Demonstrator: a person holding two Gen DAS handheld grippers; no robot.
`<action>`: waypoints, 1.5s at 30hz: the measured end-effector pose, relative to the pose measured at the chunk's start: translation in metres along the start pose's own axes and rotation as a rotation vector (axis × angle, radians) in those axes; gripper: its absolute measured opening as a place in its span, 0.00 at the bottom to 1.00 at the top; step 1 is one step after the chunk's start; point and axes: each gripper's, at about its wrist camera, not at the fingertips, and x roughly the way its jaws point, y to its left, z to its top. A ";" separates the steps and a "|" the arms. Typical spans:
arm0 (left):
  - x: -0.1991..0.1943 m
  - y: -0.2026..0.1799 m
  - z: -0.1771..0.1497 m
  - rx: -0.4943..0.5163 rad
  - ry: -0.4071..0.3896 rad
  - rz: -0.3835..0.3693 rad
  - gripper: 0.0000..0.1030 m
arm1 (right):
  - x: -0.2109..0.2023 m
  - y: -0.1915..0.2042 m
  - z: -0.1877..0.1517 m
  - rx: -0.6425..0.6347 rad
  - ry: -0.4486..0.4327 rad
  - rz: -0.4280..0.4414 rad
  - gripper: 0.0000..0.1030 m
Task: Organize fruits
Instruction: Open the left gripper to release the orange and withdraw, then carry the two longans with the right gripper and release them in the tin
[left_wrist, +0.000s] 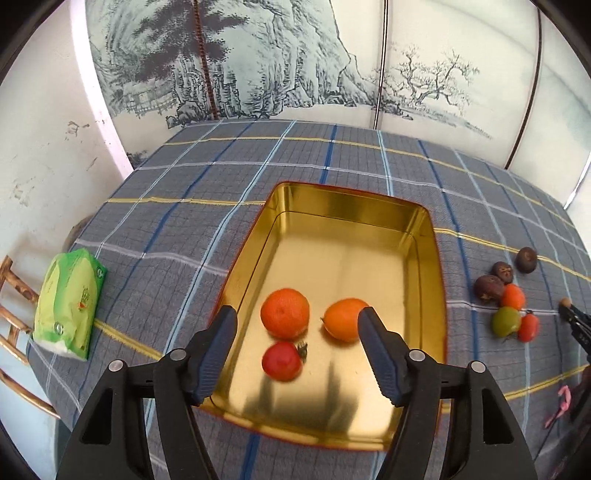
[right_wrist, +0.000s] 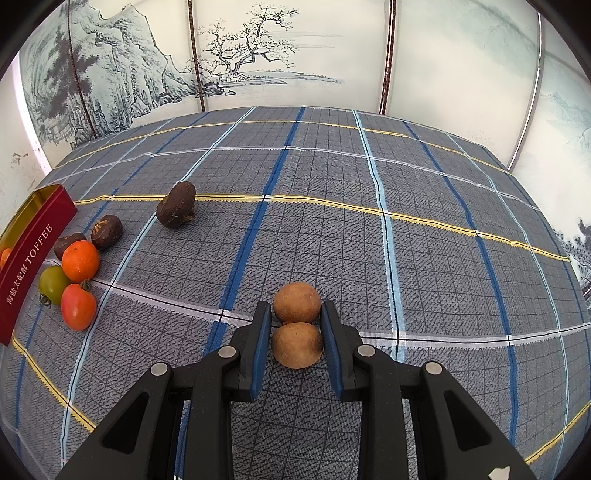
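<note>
Evidently done dropping: left claw (left_wrist: 297, 317) hangs open, empty, over tin (left_wrist: 428, 236) with three fruits (left_wrist: 284, 314) inside. Meanwhile right claw (right_wrist: 295, 341) pinches near brown fruit (right_wrist: 297, 345), well right of tin (right_wrist: 33, 236), presumably for lifting.

The bench (right_wrist: 332, 177) is covered by a grey plaid cloth (left_wrist: 177, 229) with blue, white and yellow lines. A gold-lined tin (left_wrist: 428, 258) with red outer walls rests on the cloth. A green tissue pack (left_wrist: 70, 299) lies near the left edge. Beside the tin's right wall sits a cluster: three dark brown fruits (right_wrist: 176, 205), an orange mandarin (right_wrist: 80, 261), a green tomato (right_wrist: 53, 284) and a red tomato (right_wrist: 78, 306). Two tan round fruits (right_wrist: 296, 301) lie touching, well apart from the cluster.
</note>
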 end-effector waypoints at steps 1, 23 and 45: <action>-0.003 -0.001 -0.003 0.001 -0.006 0.002 0.68 | 0.000 0.000 0.000 0.000 0.000 0.000 0.25; -0.014 -0.012 -0.040 0.033 0.027 -0.044 0.87 | 0.001 0.002 0.001 0.007 0.009 -0.037 0.23; -0.026 0.040 -0.038 -0.101 -0.012 -0.037 0.93 | -0.061 0.095 0.035 -0.122 -0.085 0.134 0.23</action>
